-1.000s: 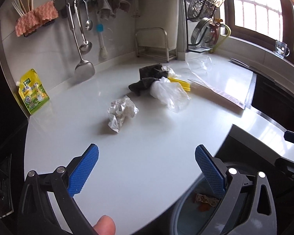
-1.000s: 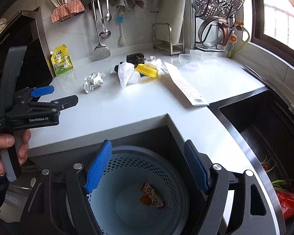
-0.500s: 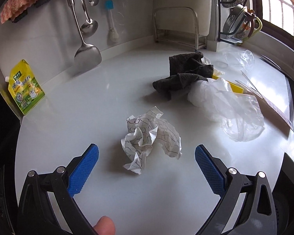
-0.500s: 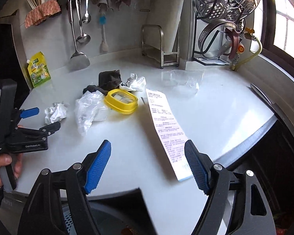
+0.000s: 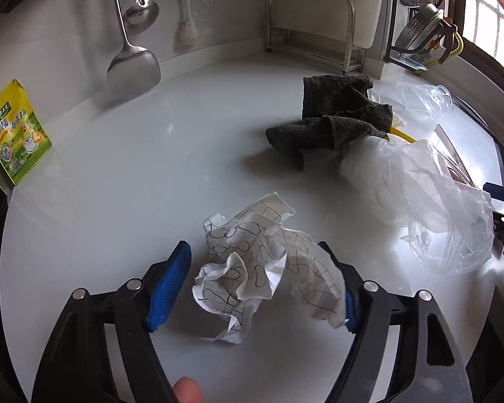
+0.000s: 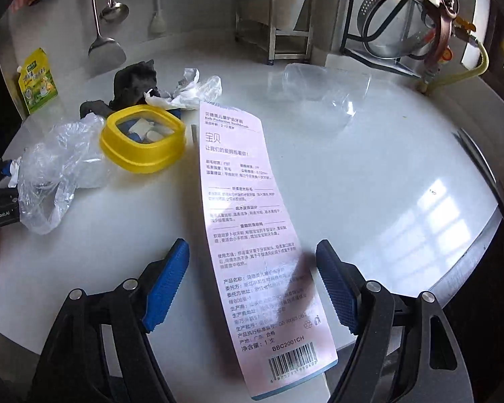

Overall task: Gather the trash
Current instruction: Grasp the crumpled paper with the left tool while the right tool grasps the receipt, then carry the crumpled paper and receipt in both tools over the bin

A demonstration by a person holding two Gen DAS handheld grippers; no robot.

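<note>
Left wrist: left gripper point(image 5: 265, 288) jaws just closing around crumpled paper point(image 5: 262, 278) on white counter point(image 5: 151, 181), left pad not touching yet. Right gripper point(image 6: 252, 288) wide open, straddling pink packaging card point(image 6: 252, 221).

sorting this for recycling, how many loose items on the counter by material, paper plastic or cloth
paper: 2, crumpled paper ball, pink toothbrush packaging card
plastic: 4, clear plastic bag, white plastic wrapper, clear plastic cup, yellow-rimmed lid
cloth: 1, dark grey cloth
total: 7
</note>
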